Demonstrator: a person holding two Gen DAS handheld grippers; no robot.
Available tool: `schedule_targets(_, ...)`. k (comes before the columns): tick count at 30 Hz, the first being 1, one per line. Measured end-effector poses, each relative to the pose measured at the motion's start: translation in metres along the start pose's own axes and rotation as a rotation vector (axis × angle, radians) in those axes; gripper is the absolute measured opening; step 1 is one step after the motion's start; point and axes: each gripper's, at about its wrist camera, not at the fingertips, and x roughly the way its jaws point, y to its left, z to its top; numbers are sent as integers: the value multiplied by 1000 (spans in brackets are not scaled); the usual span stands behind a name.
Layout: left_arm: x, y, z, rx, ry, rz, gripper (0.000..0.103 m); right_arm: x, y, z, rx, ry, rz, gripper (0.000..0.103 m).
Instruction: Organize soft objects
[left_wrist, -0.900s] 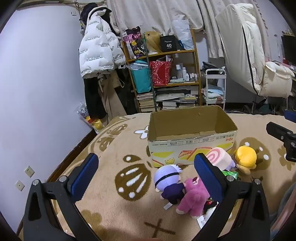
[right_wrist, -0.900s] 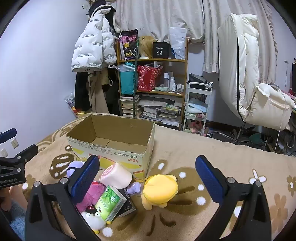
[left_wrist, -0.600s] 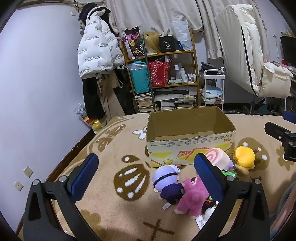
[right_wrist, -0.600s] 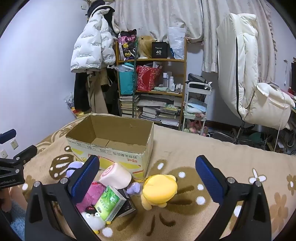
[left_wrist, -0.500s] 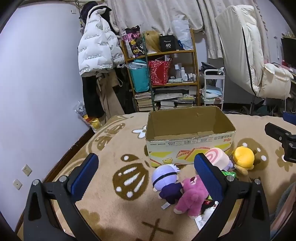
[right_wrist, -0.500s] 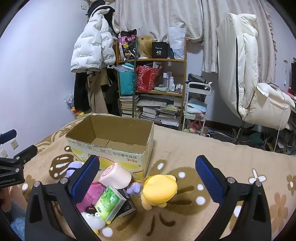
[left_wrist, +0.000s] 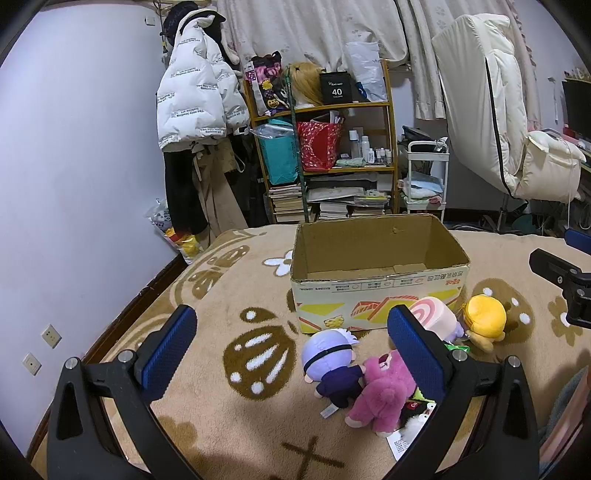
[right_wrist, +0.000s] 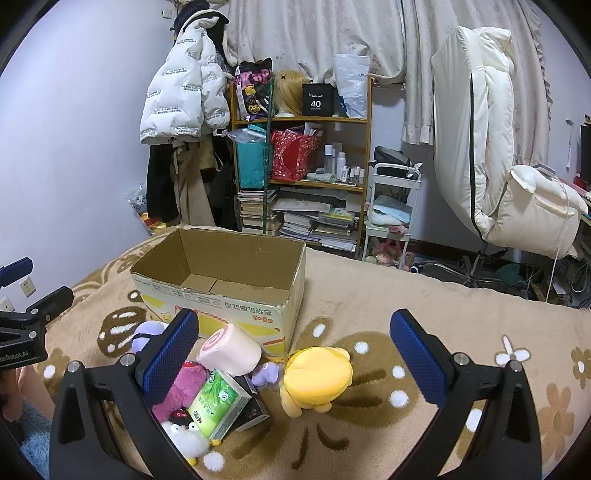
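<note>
An open, empty cardboard box (left_wrist: 373, 280) (right_wrist: 221, 291) stands on the brown patterned blanket. In front of it lies a pile of soft toys: a lavender-haired doll (left_wrist: 328, 358), a magenta plush (left_wrist: 384, 391) (right_wrist: 181, 387), a pink swirl roll (left_wrist: 432, 317) (right_wrist: 229, 349), a yellow plush (left_wrist: 484, 319) (right_wrist: 317, 374), a green tissue pack (right_wrist: 218, 402) and a white plush (right_wrist: 184, 439). My left gripper (left_wrist: 291, 350) is open, above the blanket left of the pile. My right gripper (right_wrist: 295, 354) is open above the yellow plush.
A cluttered shelf (right_wrist: 303, 173) with books and bags stands behind the bed, with a white cart (right_wrist: 391, 206) beside it. A white puffer jacket (left_wrist: 195, 103) hangs on the wall. A cream chair (right_wrist: 517, 206) is at right. The blanket (right_wrist: 406, 295) stretches right of the box.
Both grippers have stayed open and nearly still; the left wrist view has shifted only slightly. The toys and box have not moved.
</note>
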Motion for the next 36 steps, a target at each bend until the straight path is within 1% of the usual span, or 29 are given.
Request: schedule_targets(36,0,0,0,-4,-3,-2,102,0,0,-1,1,-1,-1,103)
